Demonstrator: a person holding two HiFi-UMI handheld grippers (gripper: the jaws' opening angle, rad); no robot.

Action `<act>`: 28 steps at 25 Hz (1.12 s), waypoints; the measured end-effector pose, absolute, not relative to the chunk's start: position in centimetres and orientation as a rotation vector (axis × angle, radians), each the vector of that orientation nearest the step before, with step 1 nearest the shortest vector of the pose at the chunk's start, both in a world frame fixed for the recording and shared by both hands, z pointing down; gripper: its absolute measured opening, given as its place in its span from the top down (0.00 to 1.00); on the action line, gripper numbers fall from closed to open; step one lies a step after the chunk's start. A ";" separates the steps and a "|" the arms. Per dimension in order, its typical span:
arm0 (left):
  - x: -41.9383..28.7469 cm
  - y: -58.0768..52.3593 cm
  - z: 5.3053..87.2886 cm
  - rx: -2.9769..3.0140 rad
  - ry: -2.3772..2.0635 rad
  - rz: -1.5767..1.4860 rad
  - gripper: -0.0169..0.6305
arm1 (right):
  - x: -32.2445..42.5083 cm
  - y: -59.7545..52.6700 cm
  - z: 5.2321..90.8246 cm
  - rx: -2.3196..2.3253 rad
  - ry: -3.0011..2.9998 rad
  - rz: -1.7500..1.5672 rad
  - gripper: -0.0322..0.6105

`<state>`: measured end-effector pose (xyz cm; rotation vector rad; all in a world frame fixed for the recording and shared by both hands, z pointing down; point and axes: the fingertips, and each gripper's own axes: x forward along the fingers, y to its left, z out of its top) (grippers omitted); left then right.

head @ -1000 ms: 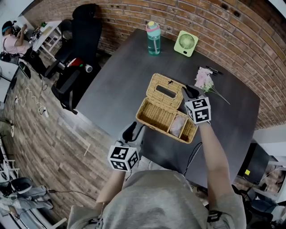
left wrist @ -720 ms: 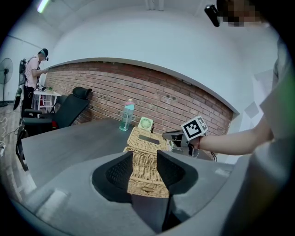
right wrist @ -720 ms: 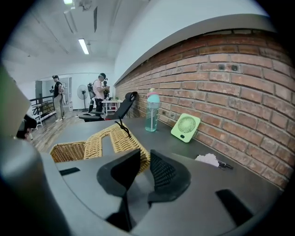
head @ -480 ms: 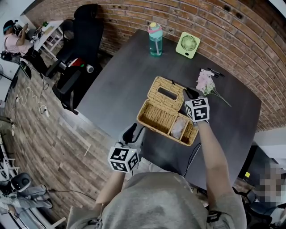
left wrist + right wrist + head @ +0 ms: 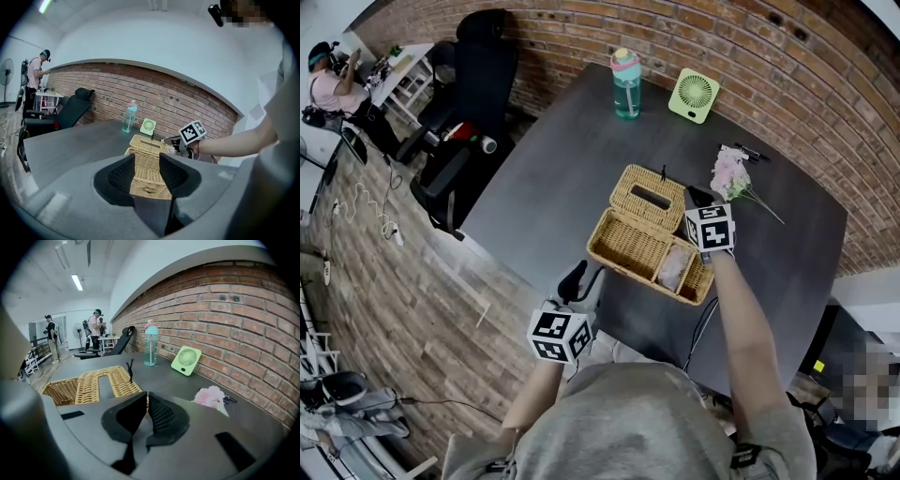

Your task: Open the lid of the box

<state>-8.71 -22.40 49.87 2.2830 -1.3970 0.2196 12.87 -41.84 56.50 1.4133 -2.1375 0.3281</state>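
Now the right gripper's (image 5: 695,196) jaws, just closing, pinch the right edge of the flipped-back woven wicker lid (image 5: 645,195) at frame centre; the left gripper's (image 5: 581,278) jaws gape empty

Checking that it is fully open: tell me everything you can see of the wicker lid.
The lid is tan woven wicker with a rectangular slot through its middle and a dark fastener on its far edge. It is open, swung back behind the box and lying near flat over the table. The right gripper sits at its right corner; its jaws have just been closing, nearly together, nothing clearly between them.
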 end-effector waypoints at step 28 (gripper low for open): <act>-10.7 -15.5 47.6 2.343 -1.488 0.184 0.93 | 5.4 -25.4 46.6 1.436 -2.402 0.189 0.95</act>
